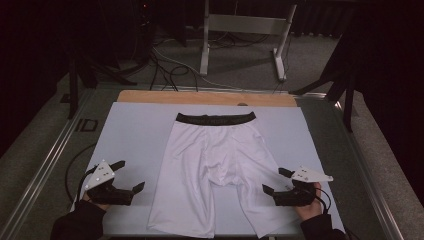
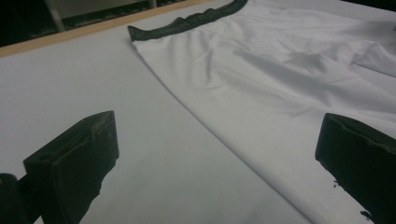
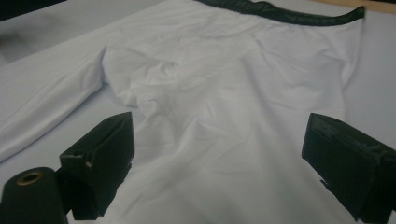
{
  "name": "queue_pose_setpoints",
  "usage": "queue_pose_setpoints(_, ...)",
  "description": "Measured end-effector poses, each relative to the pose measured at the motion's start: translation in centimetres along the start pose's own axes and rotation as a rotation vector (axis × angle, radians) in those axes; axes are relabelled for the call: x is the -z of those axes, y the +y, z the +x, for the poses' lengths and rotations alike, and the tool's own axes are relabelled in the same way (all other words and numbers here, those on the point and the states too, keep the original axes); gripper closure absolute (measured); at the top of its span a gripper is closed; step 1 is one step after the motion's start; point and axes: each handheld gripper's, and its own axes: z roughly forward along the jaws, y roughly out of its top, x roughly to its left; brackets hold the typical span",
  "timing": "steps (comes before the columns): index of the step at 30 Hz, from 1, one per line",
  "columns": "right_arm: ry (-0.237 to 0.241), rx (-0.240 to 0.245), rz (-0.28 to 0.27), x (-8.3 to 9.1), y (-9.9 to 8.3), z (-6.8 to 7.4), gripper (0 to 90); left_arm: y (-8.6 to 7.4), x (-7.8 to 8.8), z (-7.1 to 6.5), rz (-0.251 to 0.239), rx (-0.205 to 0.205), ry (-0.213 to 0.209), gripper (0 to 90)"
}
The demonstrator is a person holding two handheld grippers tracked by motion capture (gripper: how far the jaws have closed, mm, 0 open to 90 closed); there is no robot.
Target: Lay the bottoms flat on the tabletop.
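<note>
White shorts (image 1: pixel 210 165) with a black waistband (image 1: pixel 216 119) lie flat on the pale table cover, waistband at the far side, both legs toward me. My left gripper (image 1: pixel 131 176) rests open on the cover just left of the left leg, nothing between its jaws. My right gripper (image 1: pixel 277 181) is open at the outer edge of the right leg. In the left gripper view the shorts (image 2: pixel 280 79) spread ahead of the gripper (image 2: pixel 217 154). In the right gripper view the wide-apart jaws of the gripper (image 3: pixel 219 158) straddle the white fabric (image 3: pixel 219 93).
The pale cover (image 1: pixel 130 135) lies over a wooden tabletop (image 1: pixel 150 96) whose far edge shows. Metal rails (image 1: pixel 50 155) run along both table sides. Beyond the table stand a white frame (image 1: pixel 245 30), cables on the floor and dark stands.
</note>
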Motion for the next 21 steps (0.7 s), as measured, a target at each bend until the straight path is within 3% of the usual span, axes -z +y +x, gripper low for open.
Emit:
queue_pose_setpoints(5, 0.029, 0.006, 0.03, -0.63, -0.3, 0.14, 9.7, -0.05, -0.15, -0.28, 0.023, 0.002, -0.096, 0.4)
queue_pose_setpoints(9, 0.03, 0.005, 0.038, -0.81, -0.45, 0.15, 9.7, -0.05, -0.33, -0.59, 0.031, 0.005, -0.142, 0.4)
queue_pose_setpoints(21, 0.029, -0.003, 0.059, -1.02, -0.54, 0.08, 9.7, -0.03, -0.34, -0.75, 0.024, 0.02, -0.174, 0.4)
